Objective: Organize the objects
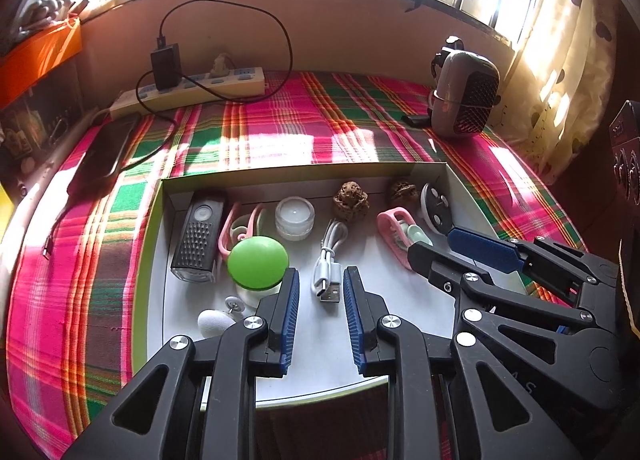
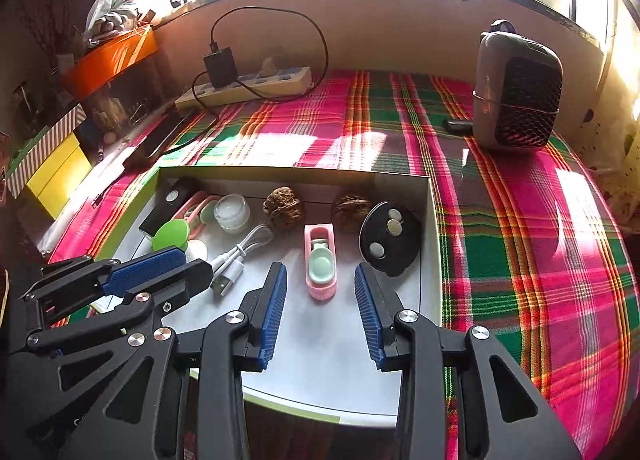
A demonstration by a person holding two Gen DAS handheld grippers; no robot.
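Both grippers had spread fingers, gripping nothing: left gripper (image 1: 321,292) over the cable (image 1: 329,266) at lower centre, right gripper (image 2: 321,292) over the pink clip (image 2: 320,262). Best withdrawn straight, leaving the box (image 2: 434,244) contents undisturbed.

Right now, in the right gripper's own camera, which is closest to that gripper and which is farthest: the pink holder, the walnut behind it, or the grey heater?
From the right gripper:
1. The pink holder, just ahead between the open jaws, in the box.
2. The walnut, behind it at the box's back wall.
3. The grey heater, far back right on the plaid cloth.
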